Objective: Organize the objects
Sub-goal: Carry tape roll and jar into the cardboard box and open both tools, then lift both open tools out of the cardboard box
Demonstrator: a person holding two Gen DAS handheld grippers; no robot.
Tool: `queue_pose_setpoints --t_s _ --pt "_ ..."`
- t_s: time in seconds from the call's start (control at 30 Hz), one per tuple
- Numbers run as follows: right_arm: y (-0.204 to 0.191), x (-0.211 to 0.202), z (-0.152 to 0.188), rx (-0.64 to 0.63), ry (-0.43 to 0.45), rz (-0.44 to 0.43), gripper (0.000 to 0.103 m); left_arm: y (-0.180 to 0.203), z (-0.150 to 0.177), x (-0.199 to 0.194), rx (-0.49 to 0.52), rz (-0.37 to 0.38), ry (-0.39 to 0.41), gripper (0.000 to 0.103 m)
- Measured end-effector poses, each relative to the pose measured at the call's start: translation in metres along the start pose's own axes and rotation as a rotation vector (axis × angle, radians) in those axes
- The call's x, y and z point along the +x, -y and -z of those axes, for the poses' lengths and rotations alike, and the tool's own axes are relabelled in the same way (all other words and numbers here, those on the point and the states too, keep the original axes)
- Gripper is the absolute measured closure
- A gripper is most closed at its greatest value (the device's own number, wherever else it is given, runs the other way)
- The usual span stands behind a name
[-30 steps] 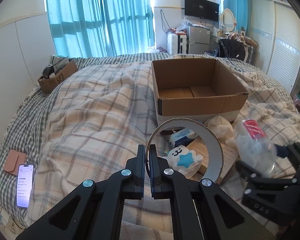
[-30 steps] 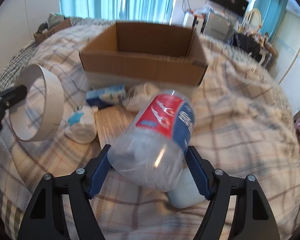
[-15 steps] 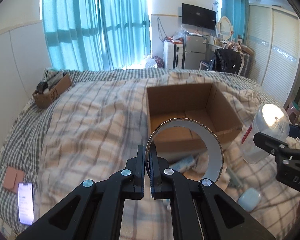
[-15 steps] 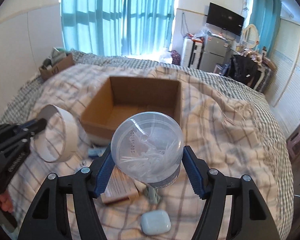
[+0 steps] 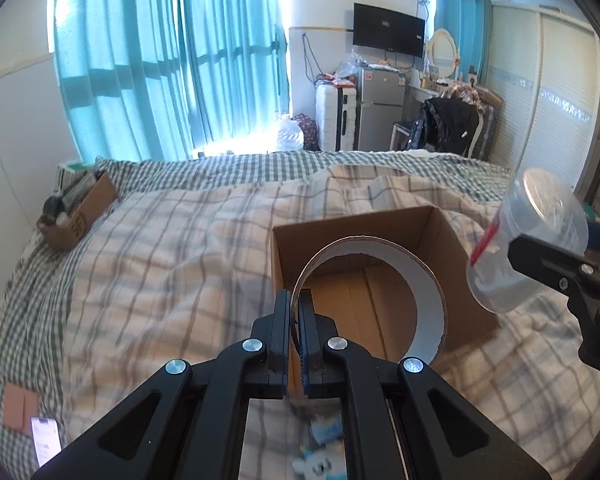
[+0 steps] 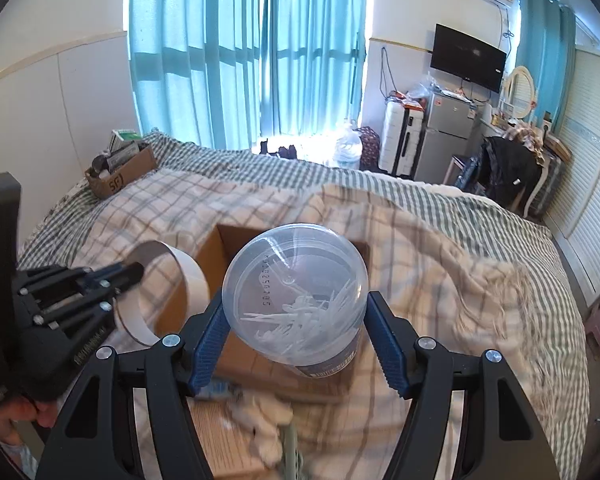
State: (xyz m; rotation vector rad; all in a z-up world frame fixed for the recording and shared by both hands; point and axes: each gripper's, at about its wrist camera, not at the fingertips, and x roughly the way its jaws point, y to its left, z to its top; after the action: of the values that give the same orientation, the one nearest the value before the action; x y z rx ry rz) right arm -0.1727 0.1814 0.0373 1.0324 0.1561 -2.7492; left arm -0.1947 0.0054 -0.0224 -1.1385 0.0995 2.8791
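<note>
Left gripper (image 5: 295,330): pressed together on the wall of a cardboard ring (image 5: 370,296), white inside and brown outside, held upright above the near left part of the open cardboard box (image 5: 384,276). Judged light and thin-walled; likely to flex or crease if squeezed across its width, so an edge pinch on the wall, as now, suits it.

Right gripper (image 6: 296,334): blue-padded fingers (image 6: 208,336) clamped on opposite sides of a clear plastic jar (image 6: 296,300), carried over the box with its base toward the camera. Thin white sticks, possibly swabs or picks, lie loose inside. Red label partly seen from the left view. Judged light, smooth and somewhat slippery, with walls that may give under pressure; best held at mid-body.

Box: set on a plaid quilt (image 5: 172,264); interior appears bare where visible.

Remaining on the quilt before the box: a small white-and-blue plush toy (image 5: 320,470), blurred.

Also present: a phone (image 5: 44,446) at the bed's near left edge; a small carton of oddments (image 5: 76,216) at the far left.
</note>
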Motion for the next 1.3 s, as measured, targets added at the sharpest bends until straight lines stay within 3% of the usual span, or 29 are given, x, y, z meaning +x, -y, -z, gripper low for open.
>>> queue_pose_setpoints --t_s 0.23,0.47,0.6,0.67,0.73,0.8,1.0,1.07,1.13,1.27,1.3 --pt "0.006 0.066 -0.022 -0.001 -0.043 -0.019 0.037 0.005 -0.016 0.056 0.019 0.008 -0.055 0.100" --pt "0.027 0.124 -0.018 0.023 -0.089 -0.033 0.037 0.011 -0.017 0.104 0.019 0.021 -0.111 0.099" --pt "0.036 0.136 -0.012 0.045 -0.090 -0.048 0.037 0.018 -0.014 0.117 0.029 0.051 -0.135 0.092" --pt "0.041 0.132 -0.012 0.062 -0.071 -0.053 0.037 0.021 -0.012 0.119 0.039 0.061 -0.146 0.080" --pt "0.045 0.128 -0.014 0.084 -0.062 -0.064 0.037 0.022 -0.011 0.118 0.032 0.068 -0.154 0.050" --pt "0.046 0.120 -0.016 0.094 -0.051 -0.063 0.037 0.019 -0.010 0.112 0.012 0.060 -0.141 0.034" --pt "0.046 0.080 -0.017 0.085 -0.020 -0.035 0.034 0.015 -0.009 0.074 0.009 0.054 -0.110 0.032" --pt "0.047 0.059 -0.017 0.084 -0.001 -0.019 0.033 0.012 -0.010 0.054 -0.004 0.064 -0.094 0.028" --pt "0.047 0.038 -0.017 0.090 0.016 -0.008 0.032 0.010 -0.011 0.036 -0.014 0.071 -0.071 0.018" --pt "0.042 -0.014 -0.018 0.081 0.070 0.035 0.028 0.007 -0.011 -0.011 -0.028 0.079 -0.004 0.016" --pt "0.040 -0.025 -0.017 0.079 0.079 0.043 0.026 0.007 -0.010 -0.020 -0.031 0.080 0.006 0.011"
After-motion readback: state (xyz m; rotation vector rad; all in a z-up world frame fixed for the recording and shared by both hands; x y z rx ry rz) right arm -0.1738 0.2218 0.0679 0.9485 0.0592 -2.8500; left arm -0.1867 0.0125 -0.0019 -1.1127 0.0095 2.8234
